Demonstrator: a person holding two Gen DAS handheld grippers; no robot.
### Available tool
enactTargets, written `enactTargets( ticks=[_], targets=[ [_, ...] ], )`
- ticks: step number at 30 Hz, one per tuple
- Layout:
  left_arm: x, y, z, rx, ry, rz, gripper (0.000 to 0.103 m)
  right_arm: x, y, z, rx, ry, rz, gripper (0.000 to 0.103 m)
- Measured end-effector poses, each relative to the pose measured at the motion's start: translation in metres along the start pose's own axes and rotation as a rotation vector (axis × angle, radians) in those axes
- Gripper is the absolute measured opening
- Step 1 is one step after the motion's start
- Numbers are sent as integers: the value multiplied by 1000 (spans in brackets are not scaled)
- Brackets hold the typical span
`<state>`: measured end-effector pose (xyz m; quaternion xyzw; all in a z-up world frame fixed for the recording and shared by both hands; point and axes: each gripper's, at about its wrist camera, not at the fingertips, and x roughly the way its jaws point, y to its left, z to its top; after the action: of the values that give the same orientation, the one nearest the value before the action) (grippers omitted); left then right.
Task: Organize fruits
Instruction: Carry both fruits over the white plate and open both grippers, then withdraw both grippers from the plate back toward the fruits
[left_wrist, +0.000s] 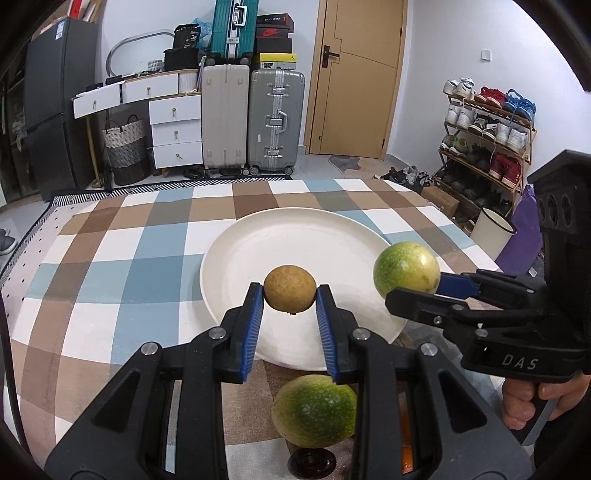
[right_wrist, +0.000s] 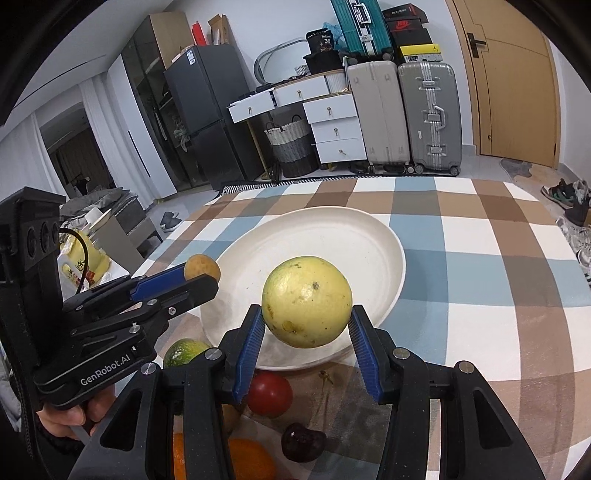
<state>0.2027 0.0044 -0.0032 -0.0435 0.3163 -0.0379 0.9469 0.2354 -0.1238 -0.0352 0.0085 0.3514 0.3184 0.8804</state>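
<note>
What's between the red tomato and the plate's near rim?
Bare checked cloth only: in the right wrist view the tomato sits just short of the plate rim, with nothing between.

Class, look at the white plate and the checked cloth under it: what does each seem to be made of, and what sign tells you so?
Plate: probably matte ceramic, melamine or pulp fibre; its off-white surface shows faint specks and no sharp glare. The look leaves it open.
Checked cloth: looks like a soft woven or printed fabric, matte, in blue, brown and white squares; it lies flat, without shine.
</note>
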Motion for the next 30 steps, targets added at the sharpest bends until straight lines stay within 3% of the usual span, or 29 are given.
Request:
enactTargets(
  ticks=[10, 22, 25, 27, 30],
  targets=[
    [8, 3, -4, -1, 19, 5, 26, 15, -4, 1, 10, 32, -17, 47],
    [5, -1, -6, 2, 23, -4, 27, 1, -6, 1, 16, -17, -26, 47],
    [2, 0, -6, 0, 23, 2, 44, -7, -8, 1, 25, -35, -31, 52],
    [-1, 0, -6, -8, 14, 6, 66, -10, -10, 0, 26, -38, -49, 55],
    [-9, -1, -5, -4, -8, 5, 82, -18, -10, -2, 21, -43, -59, 71]
  ],
)
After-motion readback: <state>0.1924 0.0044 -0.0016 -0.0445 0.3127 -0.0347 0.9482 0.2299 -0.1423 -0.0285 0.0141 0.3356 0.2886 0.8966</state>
